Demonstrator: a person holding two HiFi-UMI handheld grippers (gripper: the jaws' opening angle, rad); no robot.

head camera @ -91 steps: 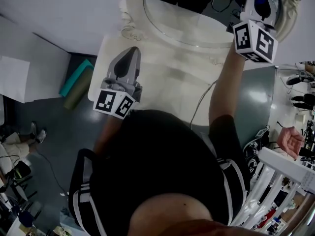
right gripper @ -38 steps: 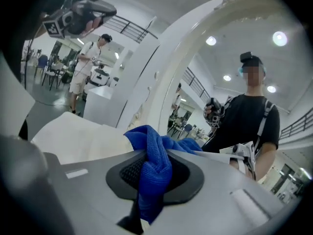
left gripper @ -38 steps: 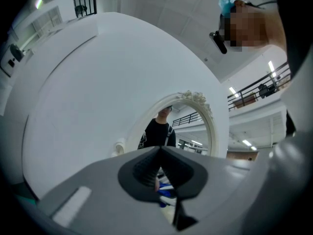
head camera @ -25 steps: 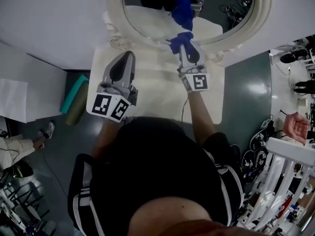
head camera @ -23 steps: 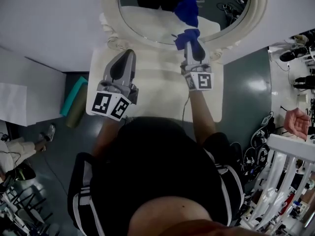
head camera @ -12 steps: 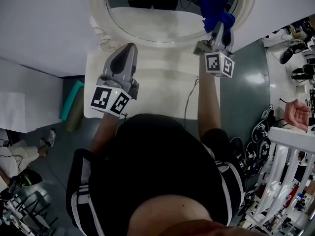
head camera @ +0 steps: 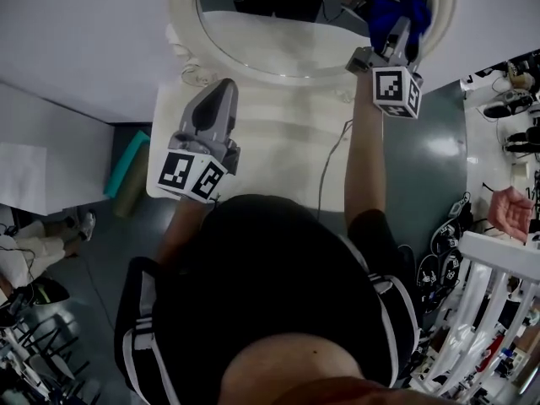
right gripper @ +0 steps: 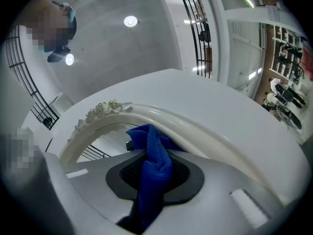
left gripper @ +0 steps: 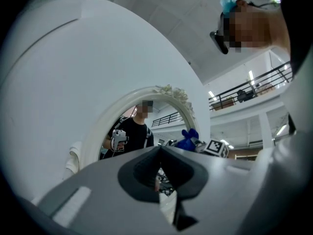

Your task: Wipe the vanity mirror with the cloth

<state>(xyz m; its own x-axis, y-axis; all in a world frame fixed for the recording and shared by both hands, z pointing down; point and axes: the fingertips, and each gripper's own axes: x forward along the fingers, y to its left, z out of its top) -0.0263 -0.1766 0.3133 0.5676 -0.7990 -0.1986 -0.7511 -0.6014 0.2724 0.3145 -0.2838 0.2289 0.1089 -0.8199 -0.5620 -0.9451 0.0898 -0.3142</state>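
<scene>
The left gripper [head camera: 221,91] hovers over the white vanity surface [head camera: 278,150] at 10 o'clock in the head view, its fingers closed on nothing. At 1 o'clock the right gripper [head camera: 403,34] has its fingers clamped on the blue cloth [right gripper: 154,165], which is bunched against the vanity mirror [head camera: 261,36] near its right rim. The wiping step looks to be in hand. The next move likely calls for a pressed sweep toward 9 o'clock across the rest of the glass.

The oval, white-framed mirror [head camera: 270,45] stands upright; the blue cloth [right gripper: 152,148] (bunched) sits at its right rim, pinched in the right gripper [right gripper: 155,180].
</scene>
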